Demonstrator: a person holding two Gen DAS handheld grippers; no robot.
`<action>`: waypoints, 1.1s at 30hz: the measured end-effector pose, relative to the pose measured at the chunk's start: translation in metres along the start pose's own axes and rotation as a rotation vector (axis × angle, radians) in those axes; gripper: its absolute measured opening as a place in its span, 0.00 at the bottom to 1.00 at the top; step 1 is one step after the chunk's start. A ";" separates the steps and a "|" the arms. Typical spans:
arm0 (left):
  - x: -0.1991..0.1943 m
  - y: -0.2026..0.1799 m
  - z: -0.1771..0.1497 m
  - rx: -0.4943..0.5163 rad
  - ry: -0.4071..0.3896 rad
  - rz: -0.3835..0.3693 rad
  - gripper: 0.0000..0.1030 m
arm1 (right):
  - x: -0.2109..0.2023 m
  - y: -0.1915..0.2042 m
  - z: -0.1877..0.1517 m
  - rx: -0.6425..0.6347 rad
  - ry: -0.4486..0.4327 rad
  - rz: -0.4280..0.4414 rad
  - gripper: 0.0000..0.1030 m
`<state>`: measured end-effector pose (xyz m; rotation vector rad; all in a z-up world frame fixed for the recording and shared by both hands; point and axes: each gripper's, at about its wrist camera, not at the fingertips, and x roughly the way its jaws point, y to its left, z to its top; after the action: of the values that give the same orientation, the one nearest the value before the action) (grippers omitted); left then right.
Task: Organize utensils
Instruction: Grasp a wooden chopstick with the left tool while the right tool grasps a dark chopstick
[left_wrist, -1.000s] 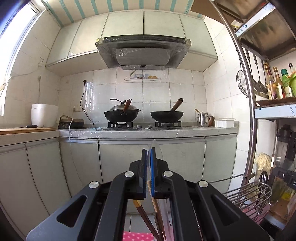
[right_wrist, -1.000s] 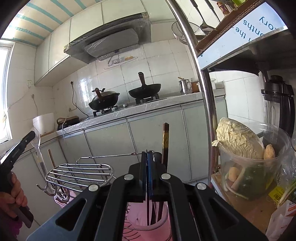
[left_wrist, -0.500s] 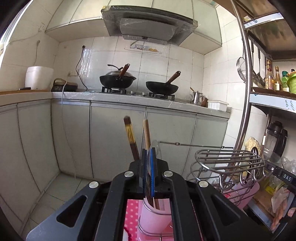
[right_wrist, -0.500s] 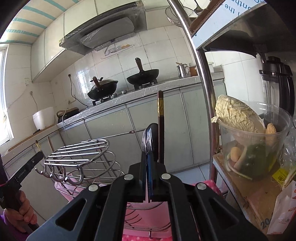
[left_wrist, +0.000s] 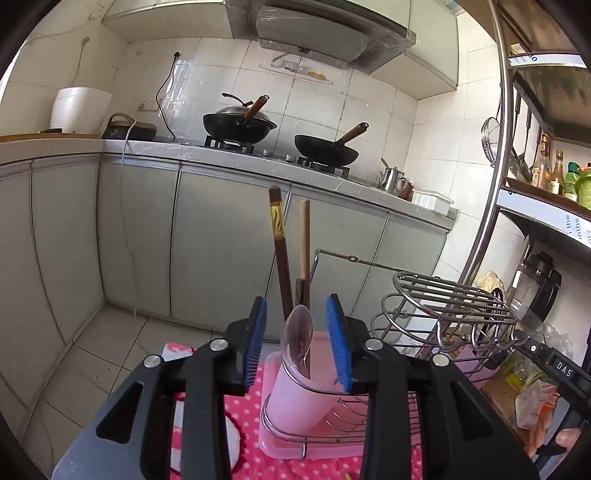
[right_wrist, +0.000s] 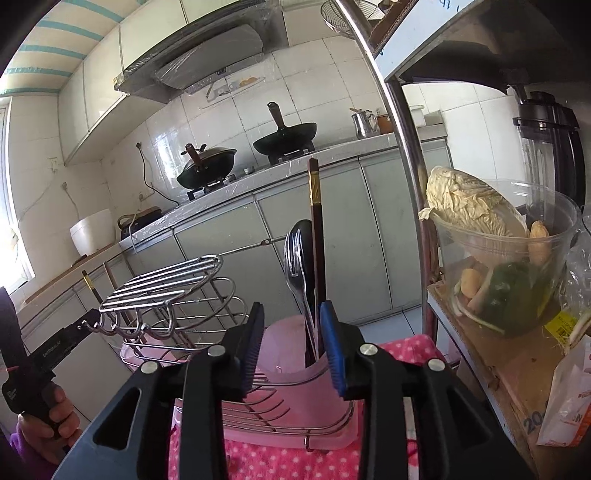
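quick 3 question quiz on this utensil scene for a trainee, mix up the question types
1. True or false: the left gripper is shut on the spoon.
2. Which stands in the right-view pink cup? A) fork B) whisk C) knife
3. Fill in: both pink cups sit in a wire ____.

Key
1. False: both it and the right gripper are open, and the spoon stands in its pink cup.
2. A
3. rack

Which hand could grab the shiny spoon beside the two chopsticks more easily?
Left, probably: the silver metal spoon stands between the left gripper's open jaws; the right gripper hangs open over another pink cup.
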<state>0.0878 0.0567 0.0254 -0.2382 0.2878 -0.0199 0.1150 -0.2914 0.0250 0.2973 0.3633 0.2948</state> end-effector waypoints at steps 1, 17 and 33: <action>-0.004 0.001 0.000 -0.004 -0.005 -0.004 0.34 | -0.004 -0.001 0.000 0.001 -0.004 -0.004 0.31; -0.027 -0.002 -0.053 -0.082 0.313 -0.110 0.36 | -0.025 0.004 -0.068 0.048 0.284 0.022 0.32; 0.055 -0.057 -0.146 -0.047 0.870 -0.058 0.24 | -0.004 0.003 -0.134 0.214 0.624 0.180 0.26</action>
<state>0.0999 -0.0351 -0.1124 -0.2746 1.1476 -0.1769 0.0590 -0.2593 -0.0923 0.4477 0.9903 0.5278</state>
